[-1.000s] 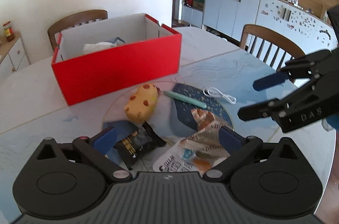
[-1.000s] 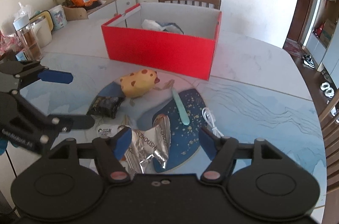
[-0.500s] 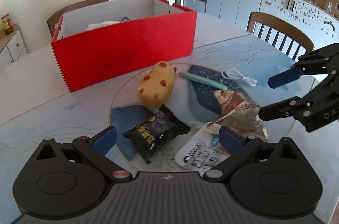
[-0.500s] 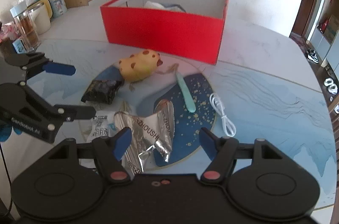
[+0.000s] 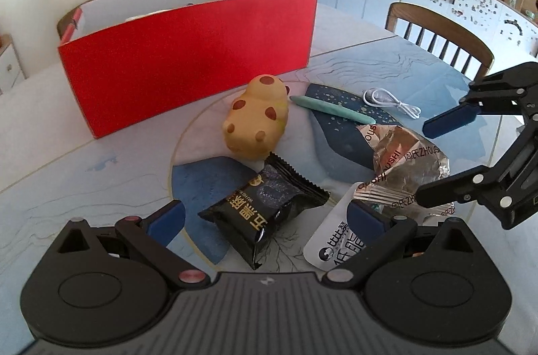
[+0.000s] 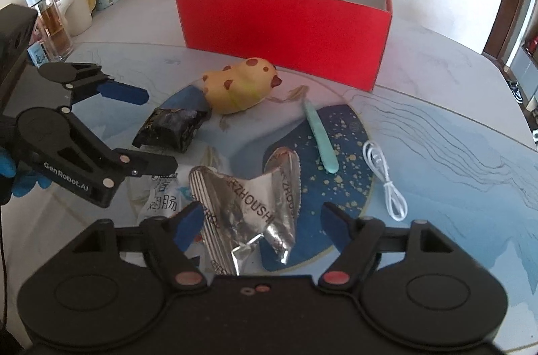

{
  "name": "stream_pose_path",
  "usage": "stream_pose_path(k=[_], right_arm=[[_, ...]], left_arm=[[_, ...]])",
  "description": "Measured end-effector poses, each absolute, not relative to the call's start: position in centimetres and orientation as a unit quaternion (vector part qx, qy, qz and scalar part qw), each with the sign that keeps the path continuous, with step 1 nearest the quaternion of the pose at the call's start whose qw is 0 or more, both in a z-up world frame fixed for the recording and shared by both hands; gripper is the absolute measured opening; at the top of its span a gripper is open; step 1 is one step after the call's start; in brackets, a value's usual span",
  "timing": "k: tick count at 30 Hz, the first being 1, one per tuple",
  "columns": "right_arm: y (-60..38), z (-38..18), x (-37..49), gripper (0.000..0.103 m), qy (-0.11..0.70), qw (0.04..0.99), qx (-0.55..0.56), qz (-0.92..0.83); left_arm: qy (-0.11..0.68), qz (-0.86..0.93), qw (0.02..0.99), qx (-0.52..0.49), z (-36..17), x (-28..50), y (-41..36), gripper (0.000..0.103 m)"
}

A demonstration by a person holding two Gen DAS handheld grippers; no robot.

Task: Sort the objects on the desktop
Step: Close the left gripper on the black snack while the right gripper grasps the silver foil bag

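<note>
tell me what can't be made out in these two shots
- Contents of the red box: both views, its front wall hides all but a scrap of white at the rim.
- White packet: left wrist view, print cut off by the left gripper and the silver wrapper.
- Black snack pack: right wrist view, label too blurred to read.

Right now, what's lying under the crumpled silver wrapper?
A white printed pouch pokes out from beneath the silver wrapper, resting on the table's blue patterned disc. How far the pouch runs underneath is covered.
</note>
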State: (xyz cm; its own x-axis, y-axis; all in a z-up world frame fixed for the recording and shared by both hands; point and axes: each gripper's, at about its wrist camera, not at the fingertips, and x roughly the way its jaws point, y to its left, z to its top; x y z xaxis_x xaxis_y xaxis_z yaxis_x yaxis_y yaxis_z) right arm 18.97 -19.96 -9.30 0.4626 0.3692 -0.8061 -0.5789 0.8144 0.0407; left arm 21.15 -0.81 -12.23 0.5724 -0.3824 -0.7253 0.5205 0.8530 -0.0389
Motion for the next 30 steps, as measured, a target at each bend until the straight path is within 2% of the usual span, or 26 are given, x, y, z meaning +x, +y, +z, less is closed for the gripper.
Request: stream_pose_path(k=[13,17,26,30], right_arm=[[-19.8,-10.3,20.2,0.078,0.444,0.842,-0.111,0.287],[-19.8,-10.4,20.4,0.077,0.447,0.840,-0.105,0.290],[-19.8,-10.6,20.4,0.069,0.448,0.838,-0.101,0.296],[-19.7,-10.7,20.4,0.061,0.450,0.836,-0.103,0.296]], left_arm=[[0.393,-0.264,0.877,0.080,-13.3,22.5,-0.5,0.101],[0.393,-0.272,0.876,0.064,-13.1,22.8,-0.1,0.091],[0.391,-0.274,0.876,0.058,-13.1,22.9,0.0,0.088],[0.387,-0.272,0.879,0.062,-12.9,22.8,-0.1,0.080]])
